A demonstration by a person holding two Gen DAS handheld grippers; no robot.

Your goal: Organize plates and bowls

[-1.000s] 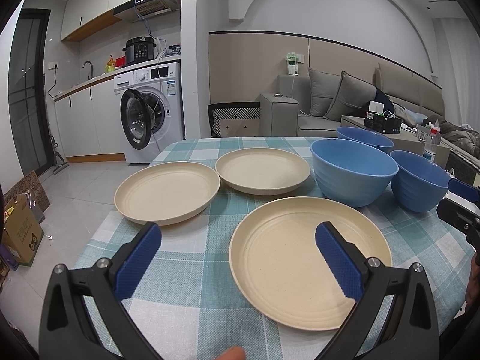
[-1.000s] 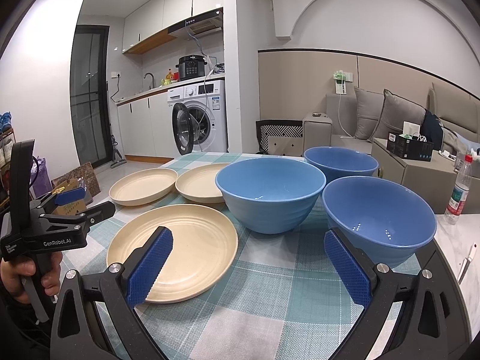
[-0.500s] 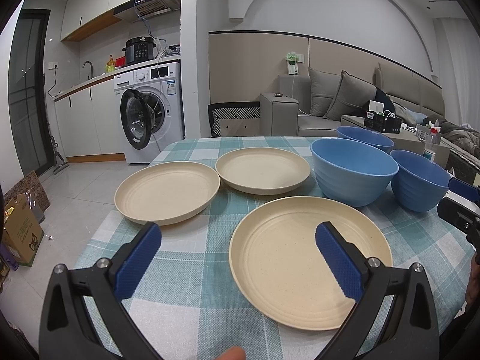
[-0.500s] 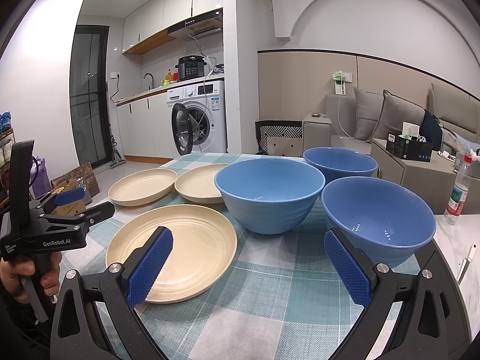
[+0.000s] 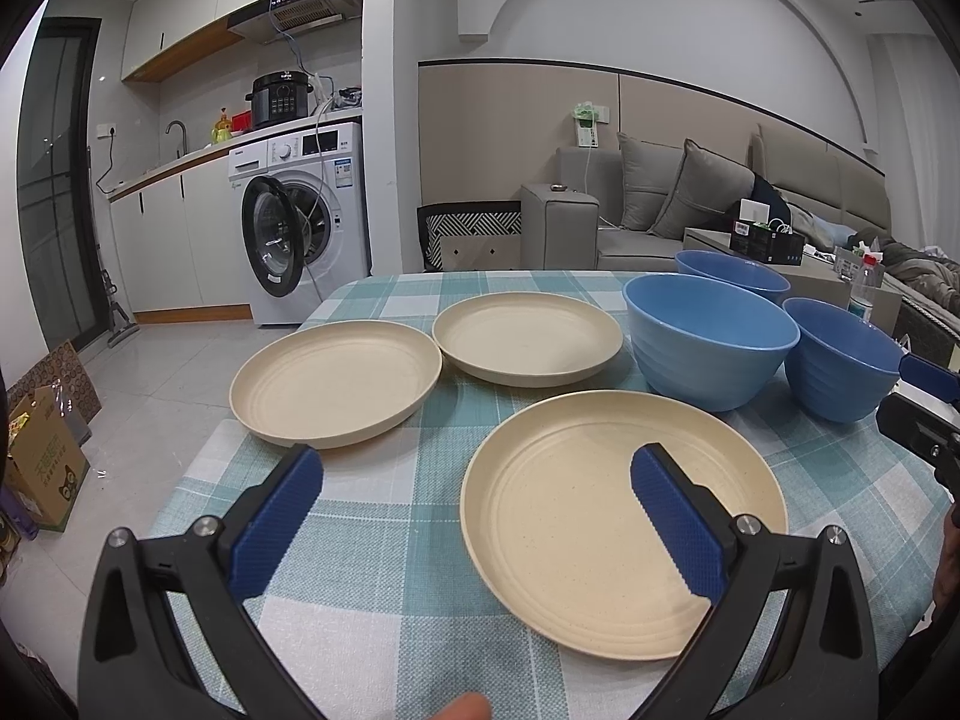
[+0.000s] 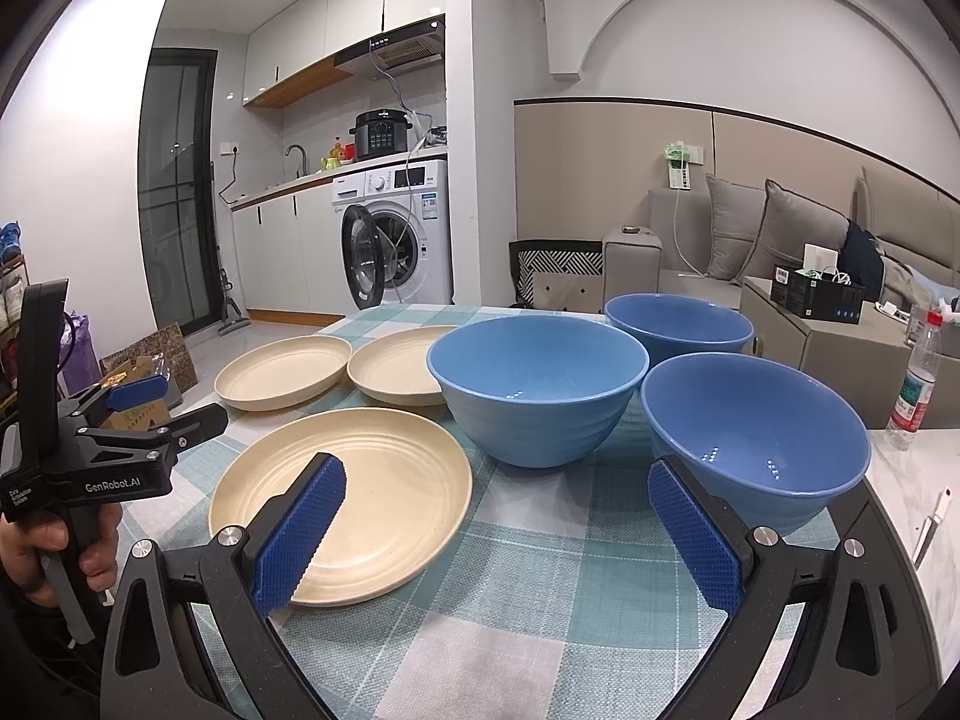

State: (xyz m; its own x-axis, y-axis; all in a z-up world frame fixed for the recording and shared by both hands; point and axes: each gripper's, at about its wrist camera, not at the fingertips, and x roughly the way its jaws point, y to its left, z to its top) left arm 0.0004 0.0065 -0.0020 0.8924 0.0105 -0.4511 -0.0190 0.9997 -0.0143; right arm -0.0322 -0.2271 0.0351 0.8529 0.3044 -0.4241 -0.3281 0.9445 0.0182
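Comparing the left wrist view with half a second ago, nothing has shifted: the left tongs (image 5: 477, 480) stay spread wide and empty, hanging low over the near edge of the counter (image 5: 384, 516). Three cream plates lie flat on the checked cloth: the near plate (image 5: 600, 546) partly behind the right finger, the left plate (image 5: 336, 387) and the far plate (image 5: 528, 336) beyond it, those two nearly touching rim to rim. Three blue bowls stand upright to the right: the big bowl (image 5: 711, 339), the far bowl (image 5: 732, 279) behind it, and the right bowl (image 5: 840, 366) beside the tip of the other tongs.

In the right wrist view the scene also matches the earlier frame. The right tongs (image 6: 495, 519) are wide open, gripping nothing. Again three plates and three bowls: near plate (image 6: 384, 480), left plate (image 6: 282, 371), far plate (image 6: 393, 371), big bowl (image 6: 537, 387), far bowl (image 6: 678, 321), right bowl (image 6: 756, 432) close before the right finger. A hand (image 6: 48, 546) holds the left tongs (image 6: 174, 405) at the left edge, apart from the plates.
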